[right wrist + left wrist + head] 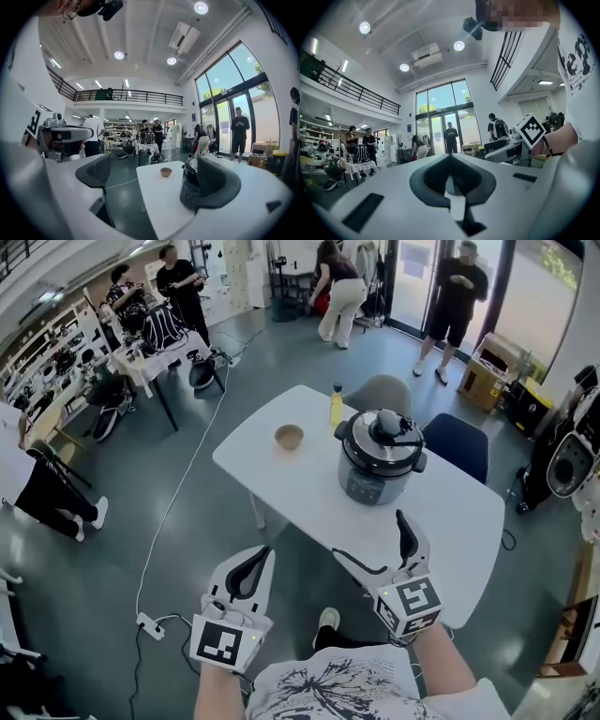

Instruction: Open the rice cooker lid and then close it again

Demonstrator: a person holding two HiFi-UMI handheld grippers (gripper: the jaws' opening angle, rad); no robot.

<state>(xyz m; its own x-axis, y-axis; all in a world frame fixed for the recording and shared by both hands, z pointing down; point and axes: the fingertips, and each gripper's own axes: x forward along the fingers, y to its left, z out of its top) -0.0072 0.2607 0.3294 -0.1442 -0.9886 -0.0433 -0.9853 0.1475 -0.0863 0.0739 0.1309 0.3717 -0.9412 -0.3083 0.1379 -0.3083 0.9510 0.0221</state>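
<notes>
A silver and black rice cooker [380,457] stands on the white table [281,484], its lid [389,425] down. In the head view both grippers are held near the person's body, short of the table's near edge. My right gripper [380,549] is open with nothing between its fingers, and it points at the cooker. In the right gripper view the cooker [188,185] shows partly behind the right finger [215,183] of the right gripper [154,180]. My left gripper [261,554] is shut and empty over the floor, left of the table. In its own view the left gripper [451,159] shows its pads meeting.
A small brown bowl [289,437] and a yellow bottle [336,407] sit on the table behind the cooker. A blue chair [457,444] and a grey chair [380,390] stand at the far side. A power strip [150,624] and its cable lie on the floor. Several people stand farther back.
</notes>
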